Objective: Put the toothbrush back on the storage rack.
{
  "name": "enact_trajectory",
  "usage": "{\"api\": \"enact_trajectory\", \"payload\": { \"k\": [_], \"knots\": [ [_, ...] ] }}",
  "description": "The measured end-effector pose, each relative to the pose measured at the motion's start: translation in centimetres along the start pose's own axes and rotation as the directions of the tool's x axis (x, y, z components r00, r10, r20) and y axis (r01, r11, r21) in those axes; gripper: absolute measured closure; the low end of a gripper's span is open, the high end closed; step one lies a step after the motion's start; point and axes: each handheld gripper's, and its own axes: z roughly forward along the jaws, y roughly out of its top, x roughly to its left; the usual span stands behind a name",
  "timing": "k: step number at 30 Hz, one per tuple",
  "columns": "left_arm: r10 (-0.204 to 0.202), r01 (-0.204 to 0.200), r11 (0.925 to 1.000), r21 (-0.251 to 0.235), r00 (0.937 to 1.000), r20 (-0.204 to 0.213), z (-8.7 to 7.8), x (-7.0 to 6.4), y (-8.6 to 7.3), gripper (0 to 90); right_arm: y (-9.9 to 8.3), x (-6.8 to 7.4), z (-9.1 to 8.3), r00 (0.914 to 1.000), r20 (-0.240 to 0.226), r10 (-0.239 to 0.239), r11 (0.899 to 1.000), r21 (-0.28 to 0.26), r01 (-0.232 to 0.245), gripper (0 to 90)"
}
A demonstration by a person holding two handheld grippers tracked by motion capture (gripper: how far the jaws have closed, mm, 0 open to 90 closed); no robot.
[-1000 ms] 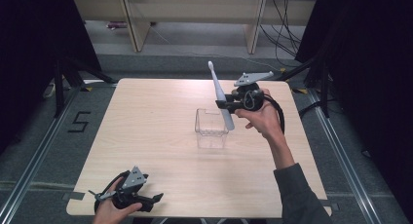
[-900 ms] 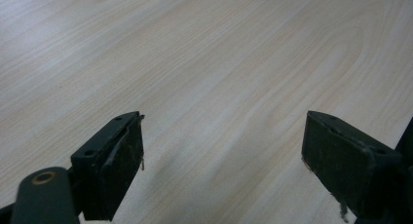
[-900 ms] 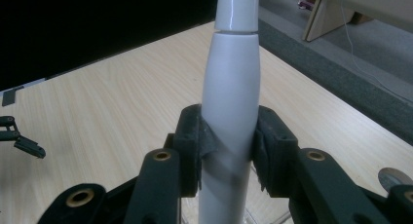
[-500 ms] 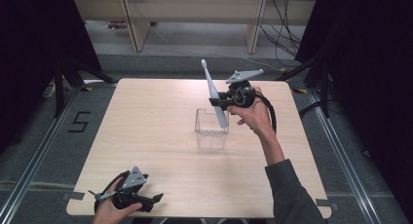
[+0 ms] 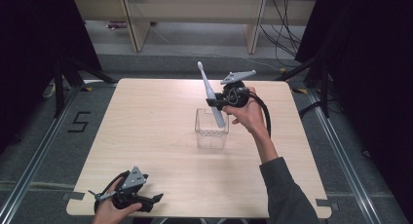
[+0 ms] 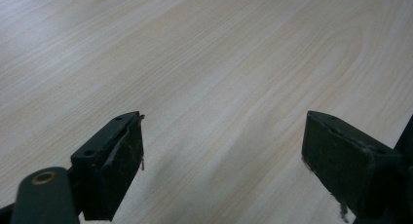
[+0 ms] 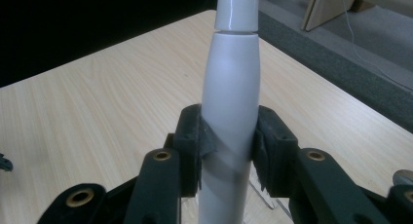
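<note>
A white electric toothbrush [image 5: 210, 93] stands nearly upright, head up, its lower end just above or inside a clear plastic box [image 5: 211, 131] at mid table. My right gripper [image 5: 214, 102] is shut on the toothbrush handle [image 7: 229, 131], both black pads pressed to its sides. My left gripper [image 5: 155, 199] rests at the table's near left corner, held by a hand. Its jaws stand wide apart over bare wood in the left gripper view, where the left gripper [image 6: 221, 160] holds nothing.
The light wood table [image 5: 146, 121] has a dark floor around it. Wooden furniture legs and cables lie beyond the far edge. A cable trails from the right gripper down along the forearm [image 5: 265, 146].
The right gripper has carried the toothbrush leftward and toward the near side, from beside the box's far right to over the box. The left gripper has stayed put.
</note>
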Motion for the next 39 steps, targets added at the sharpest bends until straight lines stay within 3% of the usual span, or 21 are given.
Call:
{"api": "enact_trajectory", "payload": {
  "k": [11, 16, 18, 19, 20, 22, 23, 26, 28, 31, 32, 33, 35, 36, 39],
  "knots": [
    [-0.001, 0.001, 1.0000, -0.002, 1.0000, 0.000, 0.0, 0.0, 0.0, 14.7, -0.4, -0.1, 1.7, 0.9996, 0.022, -0.017, 0.999, 0.034, 0.016, 66.5],
    [0.000, 0.000, 1.0000, -0.001, 1.0000, 0.001, 0.0, 0.0, 0.0, 14.7, -1.1, -0.1, 2.6, 0.9998, 0.018, 0.003, 0.998, 0.063, -0.004, 66.5],
    [-0.001, 0.001, 1.0000, -0.002, 1.0000, 0.000, 0.0, 0.0, 0.0, 14.7, -1.3, -0.2, 2.8, 0.9996, 0.023, -0.014, 0.997, 0.081, 0.012, 66.5],
    [-0.001, 0.001, 1.0000, -0.002, 1.0000, 0.000, 0.0, 0.0, 0.0, 14.7, -1.4, 0.0, 3.1, 0.9996, 0.027, -0.001, 0.998, 0.069, -0.001, 66.5],
    [-0.029, 0.029, 0.9995, -0.016, 0.9996, 0.008, 0.0, -0.2, 0.0, 14.7, -1.4, 0.0, 3.1, 0.9998, 0.018, -0.006, 0.997, 0.083, 0.004, 66.5],
    [-0.029, 0.029, 0.9995, -0.016, 0.9995, 0.009, 0.0, -0.2, 0.0, 14.7, -1.5, 0.0, 3.2, 0.9995, 0.022, -0.022, 0.995, 0.093, 0.020, 66.5],
    [-0.007, 0.007, 1.0000, -0.005, 1.0000, 0.001, 0.0, -0.1, 0.0, 14.7, -1.7, 0.1, 3.4, 0.9996, 0.027, 0.007, 0.995, 0.099, -0.009, 66.5],
    [-0.008, 0.008, 1.0000, -0.005, 1.0000, 0.002, 0.0, -0.1, 0.0, 14.7, -2.1, 0.1, 3.9, 0.9995, 0.032, -0.008, 0.995, 0.103, 0.004, 66.5],
    [0.001, -0.001, 1.0000, -0.001, 1.0000, -0.004, 0.0, 0.0, 0.0, 14.7, -2.4, 0.2, 4.0, 0.9994, 0.035, 0.008, 0.989, 0.147, -0.013, 66.5],
    [-0.002, 0.002, 1.0000, -0.001, 1.0000, 0.001, 0.0, 0.0, 0.0, 14.7, -2.7, 0.2, 4.5, 0.9995, 0.027, -0.016, 0.987, 0.161, 0.012, 66.5],
    [-0.001, 0.001, 1.0000, -0.001, 1.0000, 0.000, 0.0, 0.0, 0.0, 14.7, -2.8, 0.3, 4.7, 0.9994, 0.035, 0.000, 0.987, 0.161, -0.005, 66.5],
    [-0.001, 0.001, 1.0000, -0.001, 1.0000, 0.000, 0.0, 0.0, 0.0, 14.7, -2.8, 0.2, 4.7, 0.9993, 0.021, -0.032, 0.986, 0.166, 0.028, 66.5],
    [-0.001, 0.001, 1.0000, 0.001, 1.0000, 0.004, 0.0, 0.0, 0.0, 14.7, -3.0, 0.2, 5.2, 0.9984, 0.034, -0.045, 0.988, 0.151, 0.040, 66.5],
    [-0.001, 0.001, 1.0000, -0.002, 1.0000, 0.000, 0.0, 0.0, 0.0, 14.7, -3.0, 0.3, 5.2, 0.9992, 0.026, -0.031, 0.984, 0.179, 0.026, 66.5],
    [-0.003, 0.003, 1.0000, -0.001, 1.0000, -0.002, 0.0, 0.0, 0.0, 14.7, -3.3, 0.2, 5.5, 0.9991, 0.018, -0.038, 0.983, 0.180, 0.034, 66.5]
  ]
}}
